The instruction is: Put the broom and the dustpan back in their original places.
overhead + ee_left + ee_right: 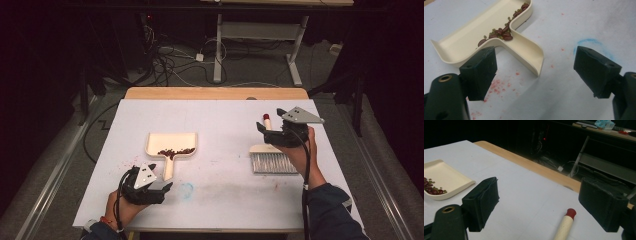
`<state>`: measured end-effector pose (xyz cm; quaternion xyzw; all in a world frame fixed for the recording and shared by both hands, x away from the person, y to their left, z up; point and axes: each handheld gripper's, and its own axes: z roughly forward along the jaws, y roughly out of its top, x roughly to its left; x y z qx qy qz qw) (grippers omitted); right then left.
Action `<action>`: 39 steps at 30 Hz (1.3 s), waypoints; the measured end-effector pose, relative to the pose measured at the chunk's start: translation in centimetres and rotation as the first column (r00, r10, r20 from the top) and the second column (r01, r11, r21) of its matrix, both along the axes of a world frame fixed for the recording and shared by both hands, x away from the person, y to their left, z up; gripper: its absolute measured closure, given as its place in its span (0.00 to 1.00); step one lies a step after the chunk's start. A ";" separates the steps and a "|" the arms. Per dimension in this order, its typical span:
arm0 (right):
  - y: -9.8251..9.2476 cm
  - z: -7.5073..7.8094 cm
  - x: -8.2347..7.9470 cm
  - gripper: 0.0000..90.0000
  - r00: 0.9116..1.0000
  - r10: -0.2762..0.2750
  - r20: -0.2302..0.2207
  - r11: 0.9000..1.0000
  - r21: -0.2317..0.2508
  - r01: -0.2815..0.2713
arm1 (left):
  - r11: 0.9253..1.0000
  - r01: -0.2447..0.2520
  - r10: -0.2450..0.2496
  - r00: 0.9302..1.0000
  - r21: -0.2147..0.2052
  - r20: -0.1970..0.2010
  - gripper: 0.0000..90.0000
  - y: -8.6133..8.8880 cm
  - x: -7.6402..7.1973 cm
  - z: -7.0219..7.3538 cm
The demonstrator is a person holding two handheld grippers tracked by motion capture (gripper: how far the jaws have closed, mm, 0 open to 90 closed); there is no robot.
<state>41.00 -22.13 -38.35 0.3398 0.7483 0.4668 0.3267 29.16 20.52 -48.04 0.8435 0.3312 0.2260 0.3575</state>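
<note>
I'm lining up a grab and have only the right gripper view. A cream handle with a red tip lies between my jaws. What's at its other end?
Observer: A brush. Its grey bristles lie on the table, on the person's side of the right gripper.
Operator: And the left gripper?
Observer: The left gripper is open, its jaws standing either side of the end of the dustpan handle without touching it.
Operator: How do the beans lie in the pan?
Observer: The beans are bunched along the rear wall, where the handle joins.
</note>
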 end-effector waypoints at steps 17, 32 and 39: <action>0.0 0.7 -2.1 0.19 0.998 0.054 0.034 0.999 -0.007 -0.054 | 1.000 0.003 -0.003 1.000 0.012 0.001 0.21 -0.2 0.0 0.0; 0.3 1.0 -3.9 0.19 0.994 0.099 0.052 0.995 -0.026 -0.098 | 1.000 0.004 -0.004 1.000 0.017 0.008 0.21 -0.2 -0.1 0.1; 0.4 1.0 -4.5 0.19 0.992 0.114 0.059 0.993 -0.028 -0.112 | 1.000 0.006 -0.006 1.000 0.020 0.009 0.21 -0.2 -0.1 0.1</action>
